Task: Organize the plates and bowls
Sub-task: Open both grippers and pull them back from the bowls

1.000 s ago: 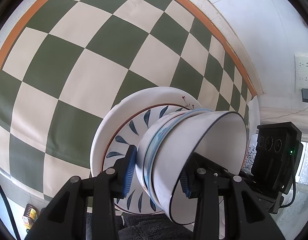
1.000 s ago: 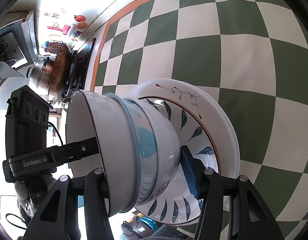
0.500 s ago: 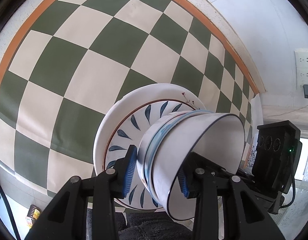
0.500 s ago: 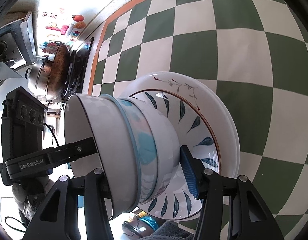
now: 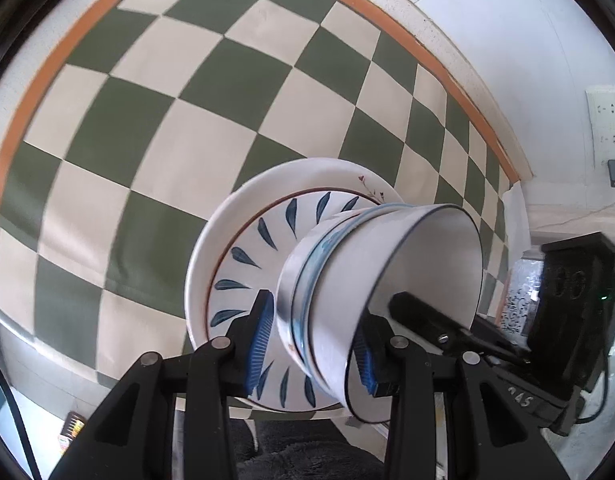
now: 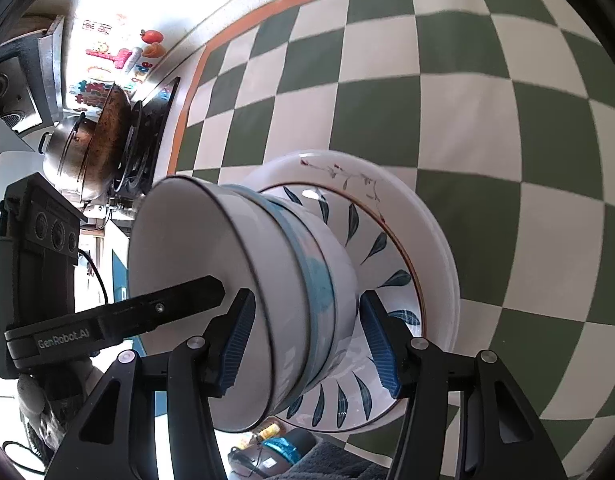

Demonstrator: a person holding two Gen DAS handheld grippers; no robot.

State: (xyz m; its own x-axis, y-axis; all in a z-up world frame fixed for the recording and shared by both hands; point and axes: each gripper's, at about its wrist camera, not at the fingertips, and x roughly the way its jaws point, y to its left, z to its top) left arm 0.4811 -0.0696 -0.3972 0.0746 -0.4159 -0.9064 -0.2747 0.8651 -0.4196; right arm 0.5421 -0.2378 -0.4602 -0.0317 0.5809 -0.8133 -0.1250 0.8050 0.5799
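Note:
A stack of nested white bowls (image 5: 387, 280) with blue rims sits on a leaf-patterned plate (image 5: 259, 260), which rests on a larger white plate (image 5: 227, 224). My left gripper (image 5: 313, 344) is shut on the bowl stack from one side. My right gripper (image 6: 311, 336) is shut on the same bowl stack (image 6: 267, 280) from the opposite side, above the leaf plate (image 6: 379, 248) and the white plate (image 6: 427, 216). Each gripper's body shows in the other's view.
The dishes sit on a green-and-cream checkered cloth (image 5: 167, 120) with an orange border. A wok and pots (image 6: 95, 144) stand on a stove at the far left. A wall socket (image 5: 605, 120) is at the right.
Both views have shifted slightly, so the plates and bowls sit a little lower and more central in frame. The grip on the bowl stack looks the same.

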